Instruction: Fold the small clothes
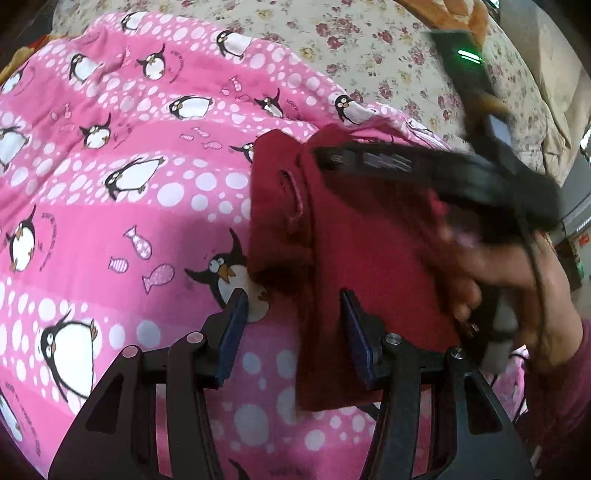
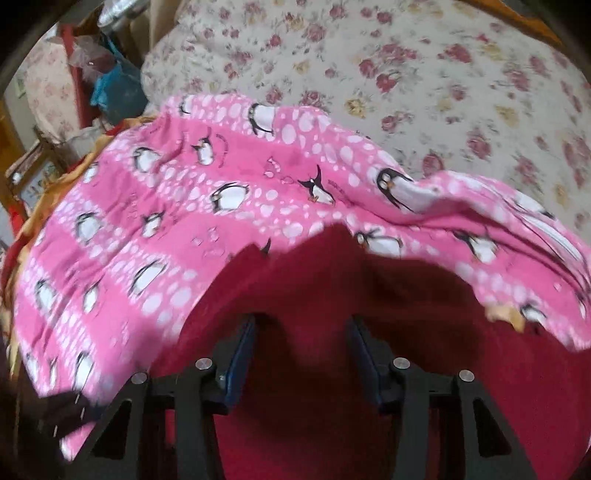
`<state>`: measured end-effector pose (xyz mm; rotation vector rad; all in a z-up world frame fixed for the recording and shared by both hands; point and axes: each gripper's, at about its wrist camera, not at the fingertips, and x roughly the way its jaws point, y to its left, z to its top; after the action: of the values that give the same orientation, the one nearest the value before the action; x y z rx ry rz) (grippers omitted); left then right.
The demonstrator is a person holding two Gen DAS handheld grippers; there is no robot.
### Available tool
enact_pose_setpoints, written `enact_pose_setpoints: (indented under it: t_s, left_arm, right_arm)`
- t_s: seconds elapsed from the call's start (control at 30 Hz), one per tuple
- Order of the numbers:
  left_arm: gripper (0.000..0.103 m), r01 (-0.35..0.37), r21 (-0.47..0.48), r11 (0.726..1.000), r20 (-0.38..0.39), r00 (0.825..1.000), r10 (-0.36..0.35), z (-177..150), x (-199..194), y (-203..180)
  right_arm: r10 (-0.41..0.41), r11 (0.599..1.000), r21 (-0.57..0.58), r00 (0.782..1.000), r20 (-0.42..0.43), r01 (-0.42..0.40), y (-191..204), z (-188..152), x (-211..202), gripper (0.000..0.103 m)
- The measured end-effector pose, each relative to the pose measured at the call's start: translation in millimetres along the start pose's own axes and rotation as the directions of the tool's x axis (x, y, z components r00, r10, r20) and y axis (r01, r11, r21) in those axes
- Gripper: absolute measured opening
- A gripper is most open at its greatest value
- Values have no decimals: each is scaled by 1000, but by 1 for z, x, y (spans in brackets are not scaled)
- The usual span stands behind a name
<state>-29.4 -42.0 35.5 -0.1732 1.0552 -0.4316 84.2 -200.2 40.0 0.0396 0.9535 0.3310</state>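
Observation:
A dark red small garment [image 1: 369, 240] lies folded on the pink penguin blanket [image 1: 110, 184], right of centre in the left wrist view. My left gripper [image 1: 295, 325] stands open low over the garment's near left edge. That edge runs between the blue pads [image 1: 232, 332] and neither pad presses on it. The right gripper [image 1: 424, 173] shows as a blurred black shape over the garment's far right part, held by a hand [image 1: 517, 280]. In the right wrist view my right gripper [image 2: 304, 339] is open above the red garment [image 2: 461, 387], with nothing pinched.
The pink blanket [image 2: 184, 221] lies on a bed with a cream floral sheet [image 2: 406, 74]. An orange object [image 1: 454, 14] sits at the far edge. Clutter, blue cloth and frames [image 2: 110, 85] stand beyond the bed's left side. A maroon sleeve [image 1: 561, 387] is at the right.

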Motion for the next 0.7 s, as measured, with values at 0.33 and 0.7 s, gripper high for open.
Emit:
enact_pose_setpoints:
  t_s: [0.33, 0.7]
  left_arm:
    - [52, 8, -11, 1000, 9, 1000, -8, 3, 3, 2]
    - [55, 20, -27, 999, 13, 1000, -20, 2, 2, 2]
  right_arm:
    - [-7, 998, 66, 999, -43, 10, -13, 18, 41, 49]
    - [37, 991, 126, 999, 29, -40, -28, -18, -24, 49]
